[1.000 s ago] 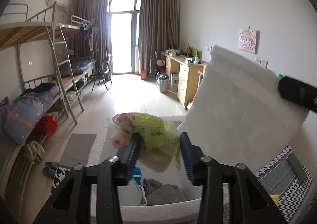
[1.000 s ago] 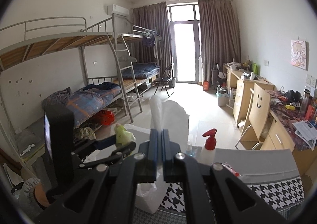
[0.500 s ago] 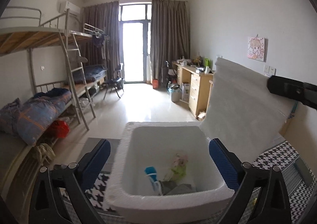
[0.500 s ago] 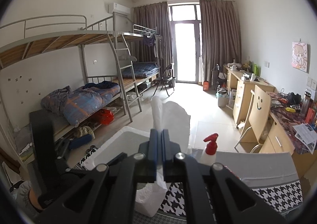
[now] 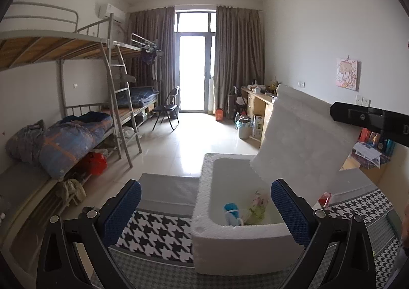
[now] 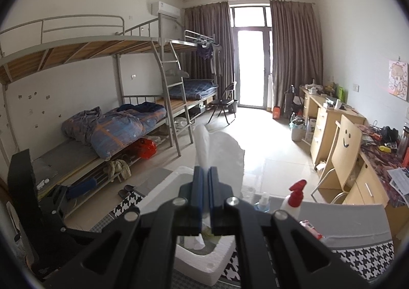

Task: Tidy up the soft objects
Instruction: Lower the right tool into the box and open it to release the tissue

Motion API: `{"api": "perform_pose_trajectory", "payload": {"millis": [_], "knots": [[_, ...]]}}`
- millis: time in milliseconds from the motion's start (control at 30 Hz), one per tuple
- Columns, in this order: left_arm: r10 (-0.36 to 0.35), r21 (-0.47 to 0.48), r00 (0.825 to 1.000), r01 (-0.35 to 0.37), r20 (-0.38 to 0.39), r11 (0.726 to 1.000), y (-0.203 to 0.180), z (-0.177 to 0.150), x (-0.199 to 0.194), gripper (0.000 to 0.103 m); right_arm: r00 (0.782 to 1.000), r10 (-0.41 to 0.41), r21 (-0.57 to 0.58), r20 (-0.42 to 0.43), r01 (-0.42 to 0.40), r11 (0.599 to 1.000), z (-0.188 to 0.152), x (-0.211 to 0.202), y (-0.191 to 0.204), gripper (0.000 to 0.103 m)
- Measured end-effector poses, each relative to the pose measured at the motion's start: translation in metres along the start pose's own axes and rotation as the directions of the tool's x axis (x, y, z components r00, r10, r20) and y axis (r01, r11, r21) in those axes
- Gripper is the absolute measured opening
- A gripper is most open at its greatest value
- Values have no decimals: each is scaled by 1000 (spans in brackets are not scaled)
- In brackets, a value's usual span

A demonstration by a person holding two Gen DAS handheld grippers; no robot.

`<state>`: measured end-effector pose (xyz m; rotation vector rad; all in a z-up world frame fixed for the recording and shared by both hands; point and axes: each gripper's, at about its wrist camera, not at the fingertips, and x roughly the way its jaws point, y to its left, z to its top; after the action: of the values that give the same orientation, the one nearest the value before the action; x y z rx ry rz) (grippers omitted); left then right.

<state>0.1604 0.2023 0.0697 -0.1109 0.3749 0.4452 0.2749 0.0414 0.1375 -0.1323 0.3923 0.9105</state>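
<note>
With our left gripper (image 5: 205, 208) spread wide and empty before the white foam box (image 5: 237, 240) of soft items, our right gripper (image 6: 206, 197) clamps its thin white foam lid (image 6: 219, 153) upright; we should lower it squarely.

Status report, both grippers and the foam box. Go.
Left gripper open, empty. Right gripper shut on foam lid, held up. Soft items in foam box. Nothing blocking the opening.
</note>
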Motion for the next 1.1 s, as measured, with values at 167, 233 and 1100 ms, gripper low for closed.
{"api": "perform_pose_trajectory", "payload": {"millis": [167, 233, 1100], "knots": [[18, -15, 1000, -18, 12, 1000, 14, -4, -7, 102, 1000, 1, -20, -20, -1, 1000, 0, 12, 9, 6], [15, -16, 1000, -14, 13, 1000, 17, -7, -10, 102, 1000, 0, -29, -25, 0, 1000, -1, 15, 11, 6], [25, -76, 1000, -25, 1, 997, 41, -27, -18, 102, 974, 53, 17, -222, -50, 999, -26, 78, 12, 6]]}}
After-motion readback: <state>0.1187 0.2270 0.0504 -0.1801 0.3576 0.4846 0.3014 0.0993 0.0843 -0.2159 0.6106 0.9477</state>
